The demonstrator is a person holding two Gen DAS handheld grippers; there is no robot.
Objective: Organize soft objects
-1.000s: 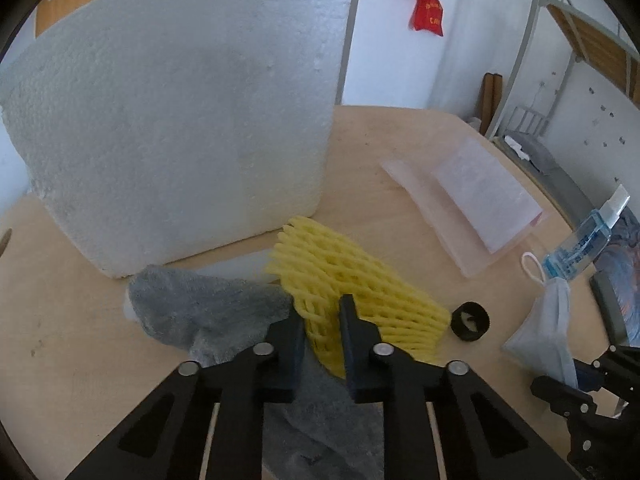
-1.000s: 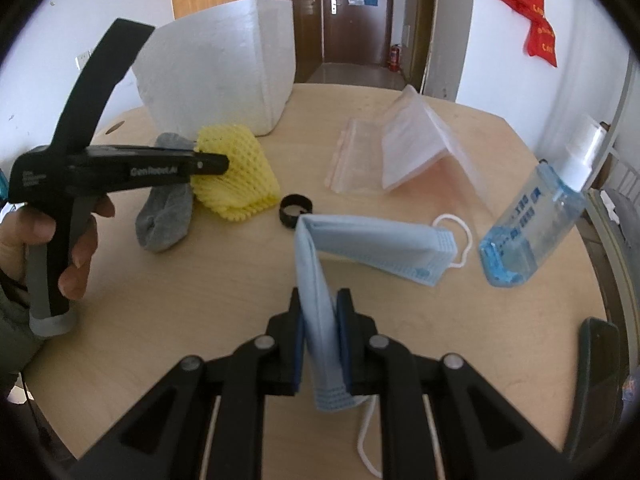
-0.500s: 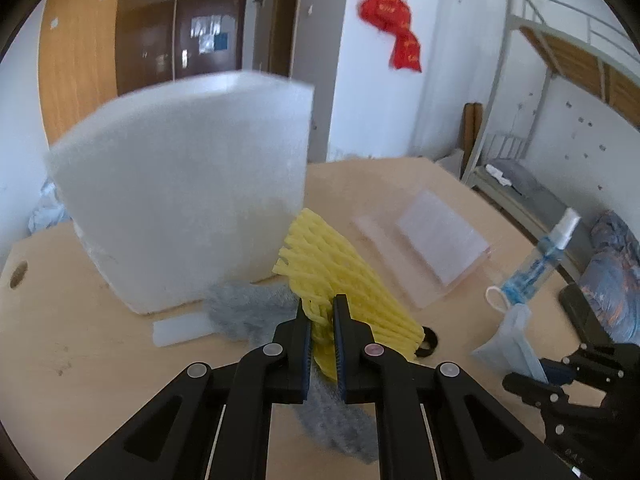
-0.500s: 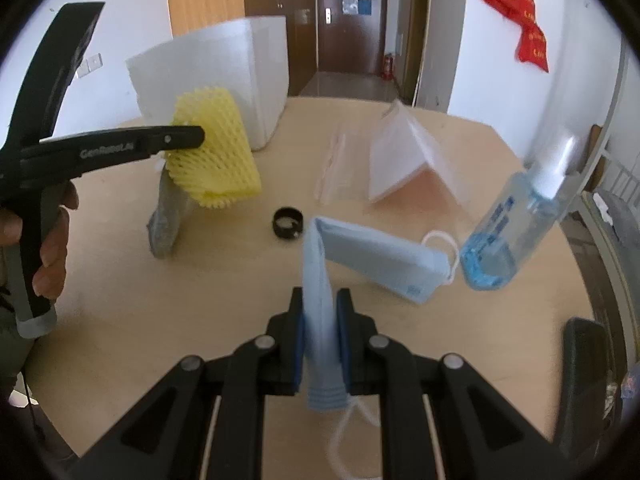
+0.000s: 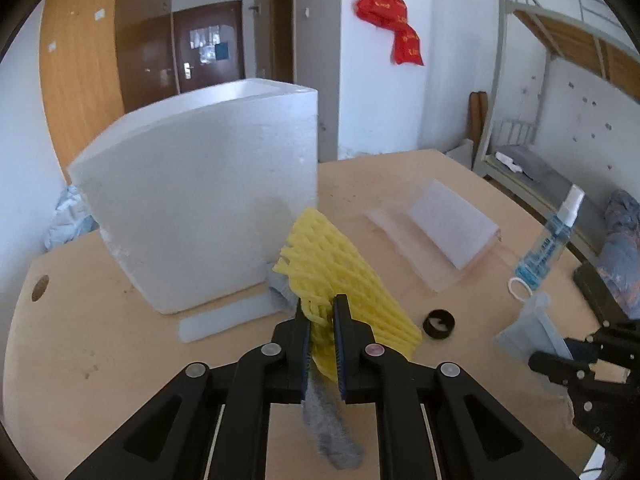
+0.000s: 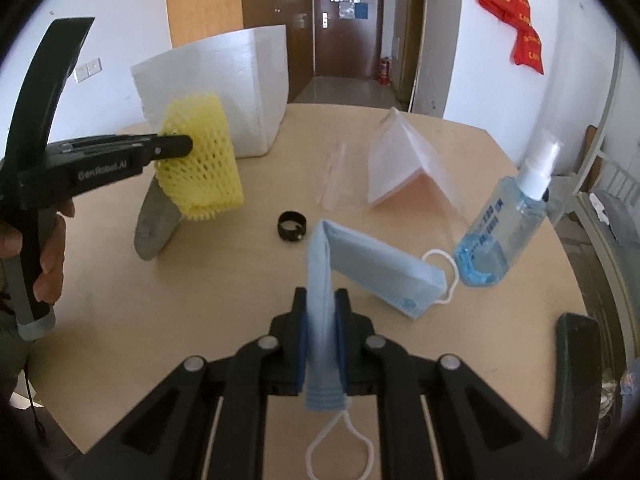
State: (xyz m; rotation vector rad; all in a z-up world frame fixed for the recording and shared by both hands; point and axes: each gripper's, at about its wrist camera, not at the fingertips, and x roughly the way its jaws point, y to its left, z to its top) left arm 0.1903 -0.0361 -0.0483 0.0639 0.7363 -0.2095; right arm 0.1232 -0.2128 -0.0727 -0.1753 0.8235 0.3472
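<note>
Both grippers loaded, held above the table [image 6: 224, 304].

Left gripper [image 5: 320, 322]: jaws closed on the yellow foam net [image 5: 340, 280], pinched at one edge so the rest fans out in front. A grey sock [image 5: 328, 432] is caught in the same pinch and dangles below; from the right-hand camera its toe sits at or just above the tabletop, cannot tell which. Net and sock lay together, so one grab probably took both.

Right gripper [image 6: 322, 320]: jaws clamped on a blue mask [image 6: 376, 268], gripped near one end. The body folds over and slopes away to the right, the far corner close to the spray bottle [image 6: 508, 220]; whether it rests on the table I cannot tell. One ear loop hangs below the fingers.

White foam box [image 5: 208, 200] stands at the back, open top, right behind the net. Likely the bin for the soft things, which would explain lifting them this high: they must clear its tall wall.

Left alone on the table: spray bottle, small black cap [image 6: 292, 226], folded plastic bag [image 6: 400, 168]. Hard or stiff items, apparently not part of the sort.
</note>
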